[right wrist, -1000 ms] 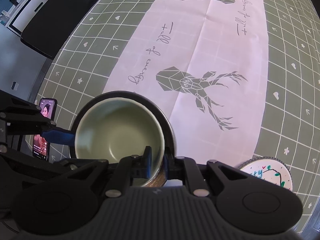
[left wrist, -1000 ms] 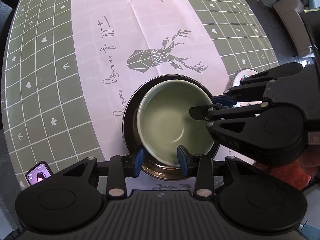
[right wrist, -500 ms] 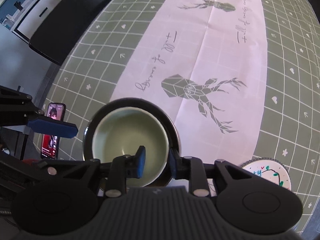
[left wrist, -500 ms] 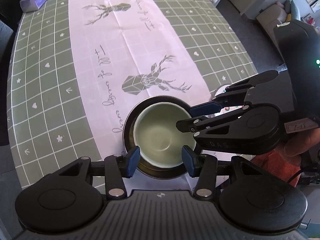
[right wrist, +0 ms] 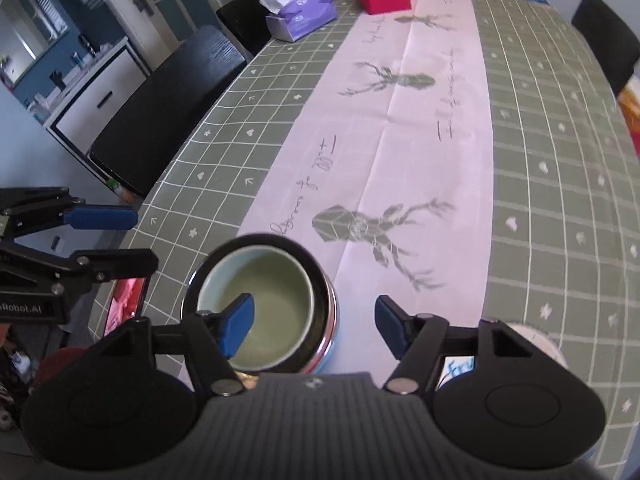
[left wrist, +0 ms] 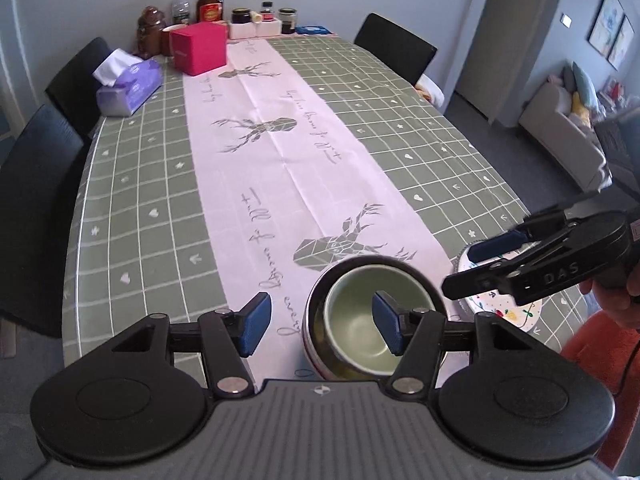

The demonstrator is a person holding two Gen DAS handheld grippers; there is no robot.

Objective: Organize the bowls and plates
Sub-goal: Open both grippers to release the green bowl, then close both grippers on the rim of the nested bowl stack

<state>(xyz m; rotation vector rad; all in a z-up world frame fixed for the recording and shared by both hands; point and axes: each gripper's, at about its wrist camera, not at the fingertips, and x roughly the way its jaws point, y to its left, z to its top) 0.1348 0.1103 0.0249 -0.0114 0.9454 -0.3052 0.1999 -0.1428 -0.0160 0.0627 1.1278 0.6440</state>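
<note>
A pale green bowl [left wrist: 360, 320] sits nested inside a dark metal bowl [left wrist: 314, 312] on the pink runner near the table's front edge. My left gripper [left wrist: 322, 326] hovers above and just short of them. Its jaws are opening, and its pads touch nothing. From the right wrist view, the green bowl [right wrist: 276, 296] in the metal bowl [right wrist: 330, 320] lies below my right gripper [right wrist: 316, 328]. Those jaws are also opening, with no pad touching the bowl. A white patterned plate [left wrist: 506, 314] lies to the right, beneath the right gripper [left wrist: 460, 270]. The left gripper [right wrist: 144, 238] shows at the left.
A phone [right wrist: 124, 304] lies at the table's near left edge. At the far end stand a purple tissue box [left wrist: 128, 86], a red box [left wrist: 198, 48] and several bottles and jars [left wrist: 240, 16]. Black chairs [right wrist: 160, 120] line both sides. The white plate [right wrist: 536, 338] is partly hidden.
The right gripper has let go of the green bowl's rim and opened wide. The left jaws have widened too. Both grippers have lifted, drawn back and tilted up; the bowl stays in the metal bowl.
</note>
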